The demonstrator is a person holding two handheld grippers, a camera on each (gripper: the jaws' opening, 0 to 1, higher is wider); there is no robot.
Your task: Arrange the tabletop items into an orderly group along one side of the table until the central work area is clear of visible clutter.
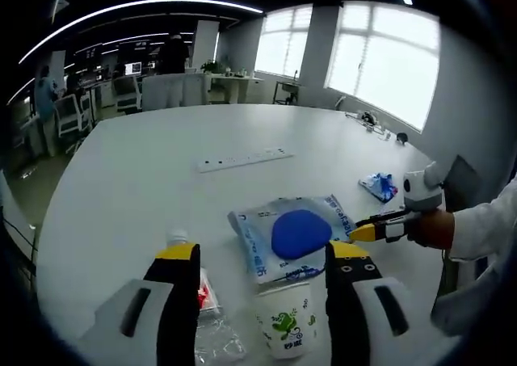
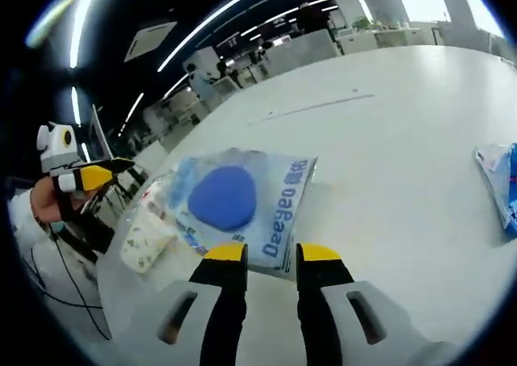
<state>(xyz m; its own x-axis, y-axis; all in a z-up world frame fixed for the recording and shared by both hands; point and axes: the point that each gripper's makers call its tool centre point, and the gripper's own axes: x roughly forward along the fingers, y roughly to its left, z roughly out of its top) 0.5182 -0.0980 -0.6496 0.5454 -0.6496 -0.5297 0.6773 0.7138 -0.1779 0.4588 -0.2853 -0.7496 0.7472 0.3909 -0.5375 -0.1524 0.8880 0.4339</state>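
At a large white table (image 1: 121, 188) in an open office, we see both grippers working near one edge of the surface. In the left gripper view, the left gripper (image 1: 262, 261) stands with its jaws wide apart and nothing between them, over a printed paper cup (image 1: 288, 319) and a clear plastic bottle (image 1: 202, 313) that lie close to the near edge. Just beyond them a flat packet with a blue disc (image 1: 295, 233) rests on the tabletop. The right gripper (image 1: 365, 233) reaches the packet's side, and we cannot tell how its jaws stand there. In the right gripper view, that gripper's jaws (image 2: 271, 254) have a narrow gap and their tips meet the packet's near edge. A small blue-and-white wrapper (image 1: 380, 187) lies well apart toward the far side, and a white power strip (image 1: 242, 159) sits nearer the table's middle.
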